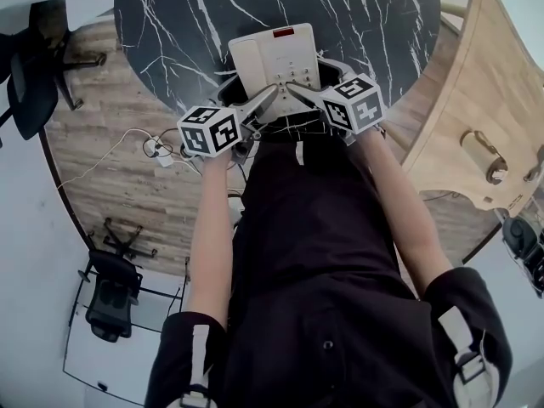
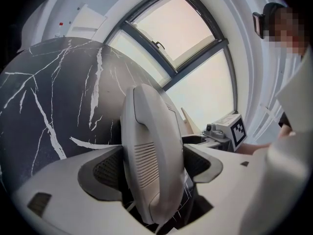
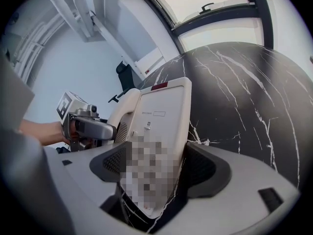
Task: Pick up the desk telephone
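Note:
A white desk telephone (image 1: 276, 58) rests at the near edge of a round black marble table (image 1: 170, 24). Both grippers meet at its near end. My left gripper (image 1: 268, 100) straddles the handset (image 2: 146, 146), which stands between the two grey pads and fills almost the whole gap; the jaws are spread wide. My right gripper (image 1: 297, 90) straddles the keypad side of the telephone's body (image 3: 164, 106), its pads close on either side. In the left gripper view the right gripper's marker cube (image 2: 237, 131) shows beyond the handset.
A light wooden chair (image 1: 476, 117) stands just right of the table. Cables and a plug (image 1: 157, 149) lie on the wooden floor at the left. Black office chairs (image 1: 34, 75) (image 1: 110, 296) stand further left. The person's torso fills the near side.

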A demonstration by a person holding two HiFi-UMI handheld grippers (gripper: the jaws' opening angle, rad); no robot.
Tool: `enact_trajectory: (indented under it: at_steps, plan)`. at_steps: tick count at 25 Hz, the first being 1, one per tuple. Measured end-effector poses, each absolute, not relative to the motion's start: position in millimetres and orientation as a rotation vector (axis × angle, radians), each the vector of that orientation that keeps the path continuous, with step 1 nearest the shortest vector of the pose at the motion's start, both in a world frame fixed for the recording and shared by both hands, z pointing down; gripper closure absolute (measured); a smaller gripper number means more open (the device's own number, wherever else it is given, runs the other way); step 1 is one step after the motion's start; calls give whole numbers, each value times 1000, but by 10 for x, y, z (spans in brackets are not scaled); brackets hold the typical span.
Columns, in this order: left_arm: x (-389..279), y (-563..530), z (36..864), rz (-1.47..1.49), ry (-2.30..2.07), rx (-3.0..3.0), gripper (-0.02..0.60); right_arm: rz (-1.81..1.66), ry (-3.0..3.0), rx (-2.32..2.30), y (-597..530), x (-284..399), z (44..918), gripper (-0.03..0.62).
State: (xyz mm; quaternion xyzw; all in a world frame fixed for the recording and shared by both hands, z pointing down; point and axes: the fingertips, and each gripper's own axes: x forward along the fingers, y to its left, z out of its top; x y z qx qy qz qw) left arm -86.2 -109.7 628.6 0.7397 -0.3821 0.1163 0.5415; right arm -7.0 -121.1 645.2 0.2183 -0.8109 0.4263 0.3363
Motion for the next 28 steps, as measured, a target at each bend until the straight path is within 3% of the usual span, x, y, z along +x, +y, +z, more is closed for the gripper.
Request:
enact_trajectory:
  at_steps: [28]
  plan:
    - [-852,-1101,6299,240,-867,1752,193,1181,-2098,570,-1244,-68,6534,252]
